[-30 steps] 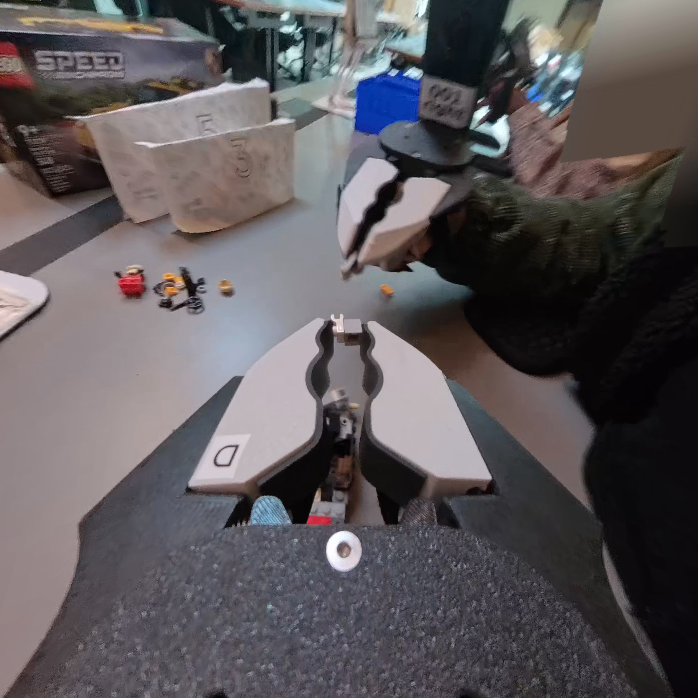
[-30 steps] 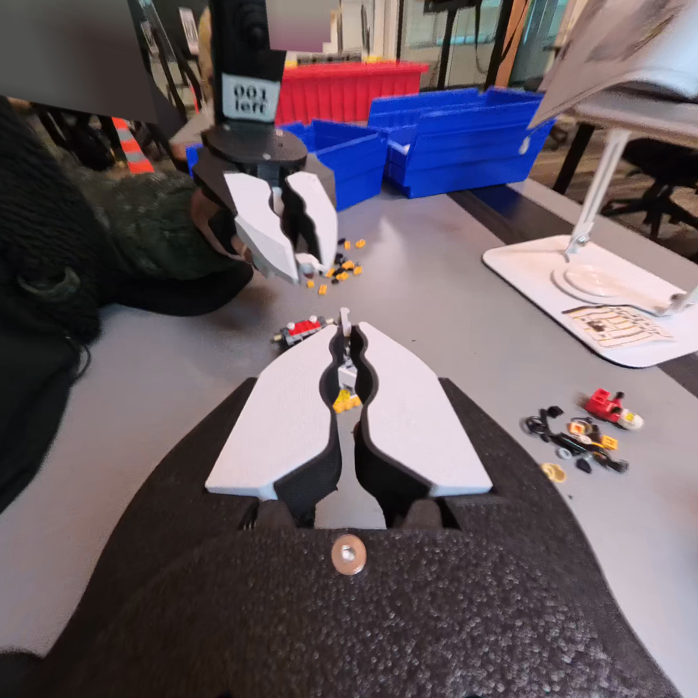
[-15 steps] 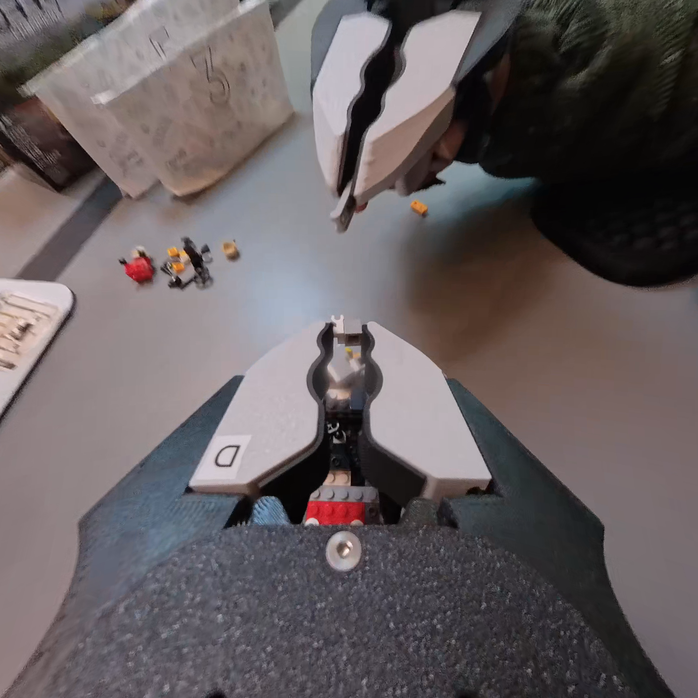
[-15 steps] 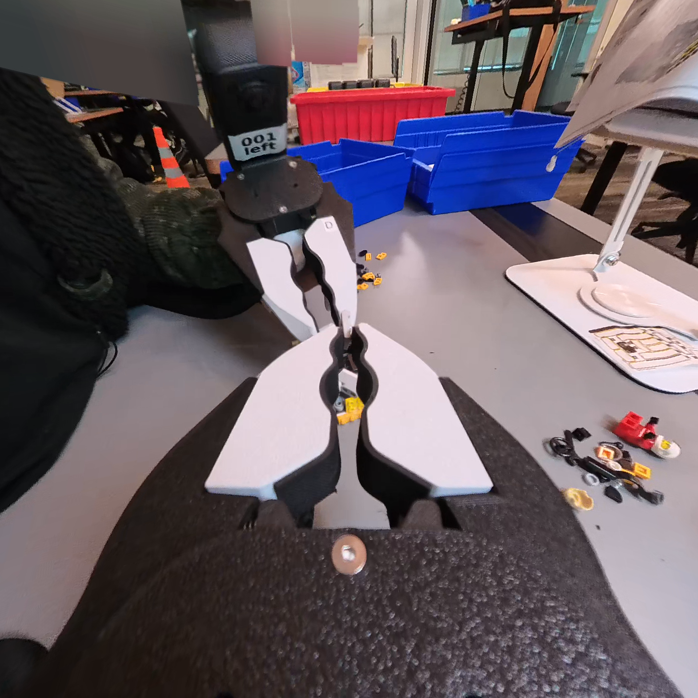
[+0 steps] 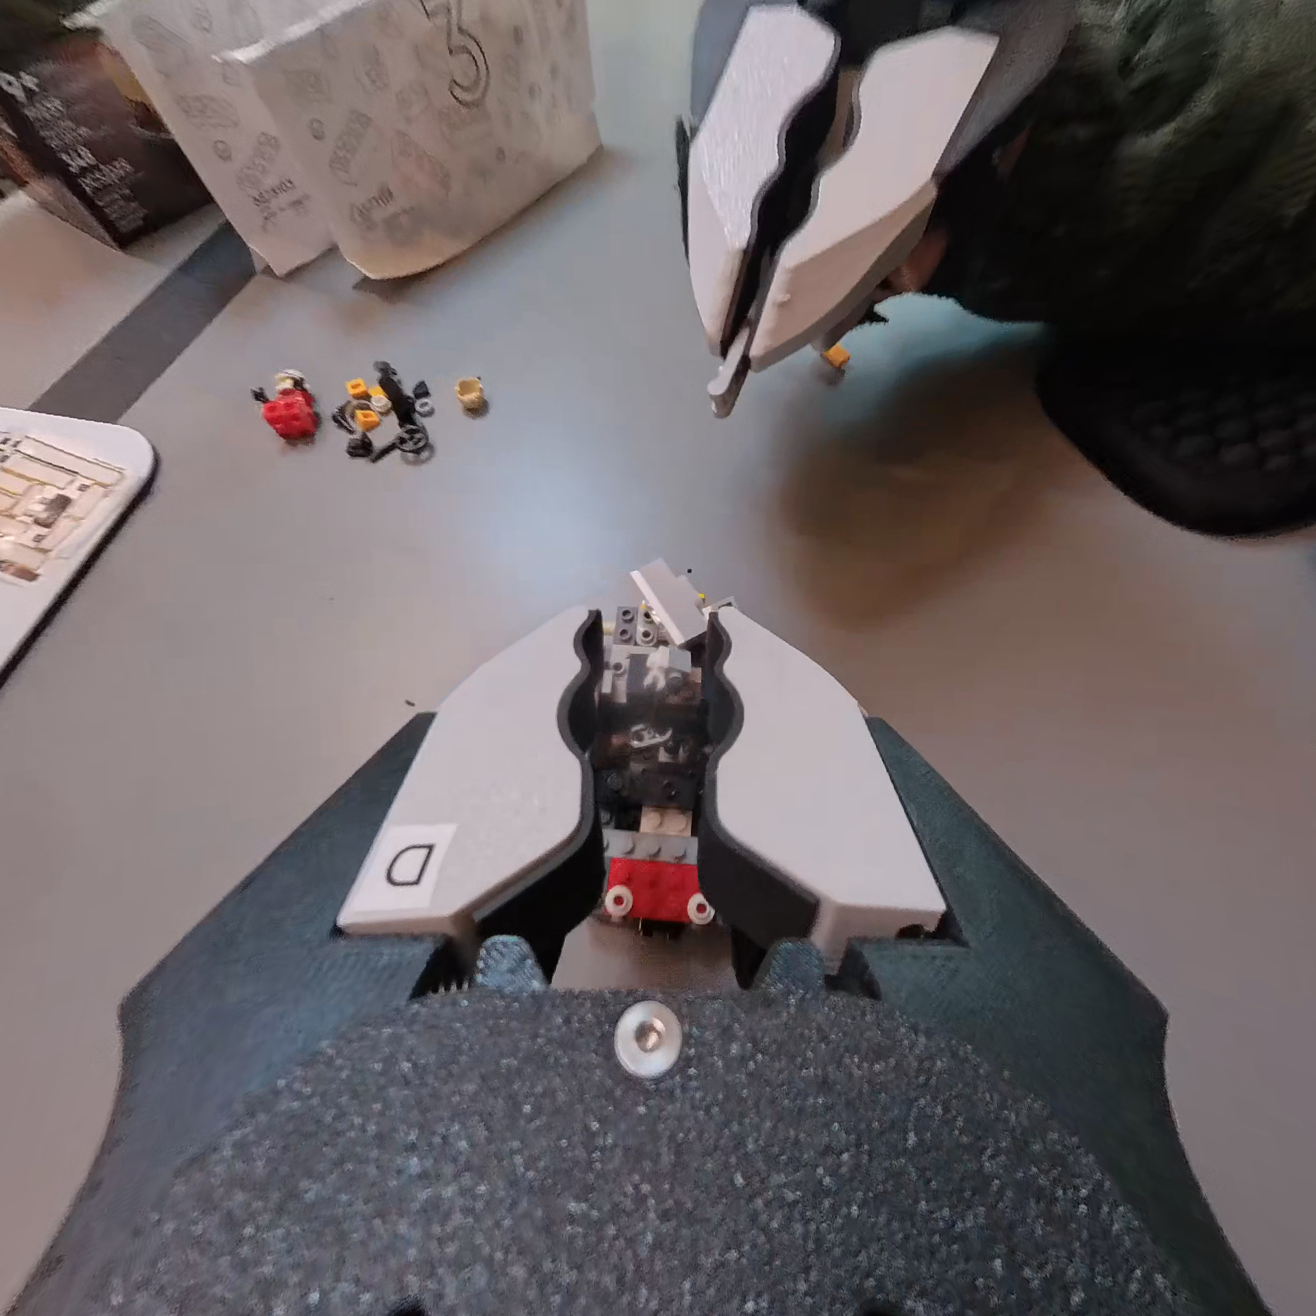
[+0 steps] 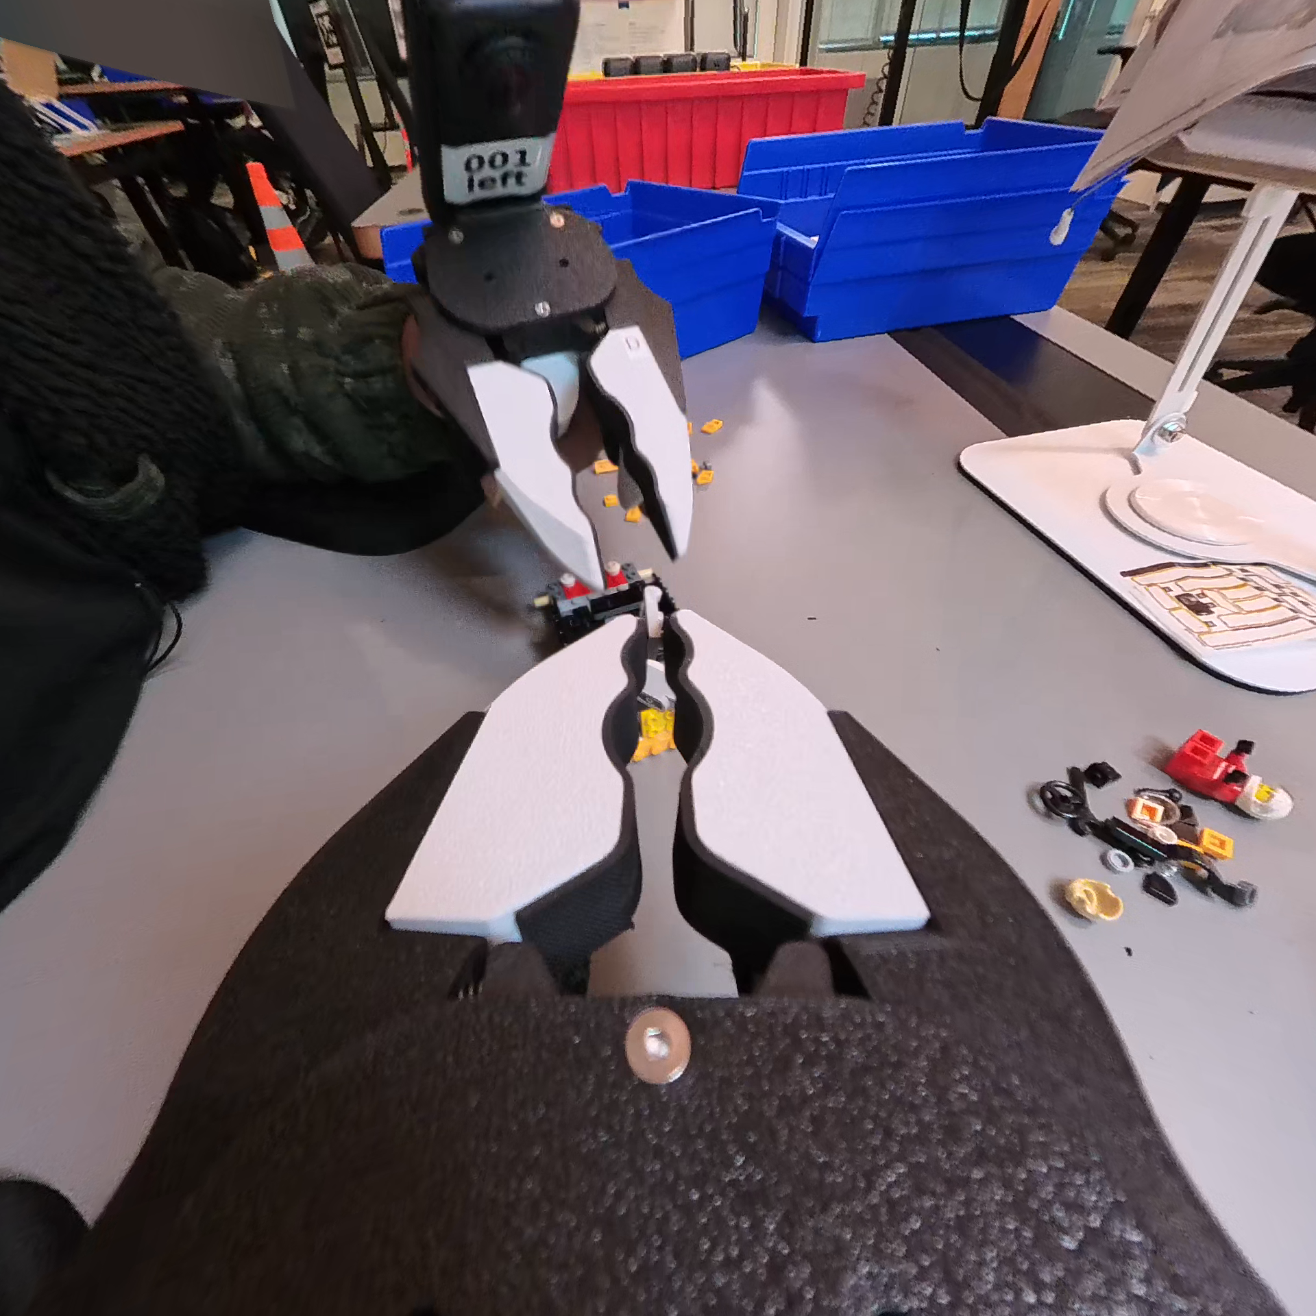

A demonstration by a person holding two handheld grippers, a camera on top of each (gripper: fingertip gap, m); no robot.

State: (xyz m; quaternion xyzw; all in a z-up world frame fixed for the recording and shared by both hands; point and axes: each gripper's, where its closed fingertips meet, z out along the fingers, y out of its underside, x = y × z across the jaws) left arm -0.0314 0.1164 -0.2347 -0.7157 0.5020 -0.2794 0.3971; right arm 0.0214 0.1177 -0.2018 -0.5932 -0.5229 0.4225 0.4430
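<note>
Since the earlier frames, left gripper point(image 6: 627, 562) is spreading its fingers apart over the small brick car point(image 5: 651, 776) on the grey table point(image 5: 356, 676), gripping nothing. Right gripper point(image 6: 659, 619) is pinching a thin white piece point(image 6: 651, 614), hovering just right of the car.

Both grippers share one build: a pair of pale grey, flat-faced fingers point(image 5: 498, 769) with wavy black inner edges, set in a black, grainy, 3D-printed body point(image 6: 641, 1175) with a silver screw point(image 6: 656, 1047) in its middle. The left gripper point(image 5: 651, 627) carries a white lettered sticker point(image 5: 409, 865) on one finger and a white label point(image 6: 495, 171) on its black handle. A dark green knitted sleeve point(image 6: 285, 370) covers the person's arm
</note>
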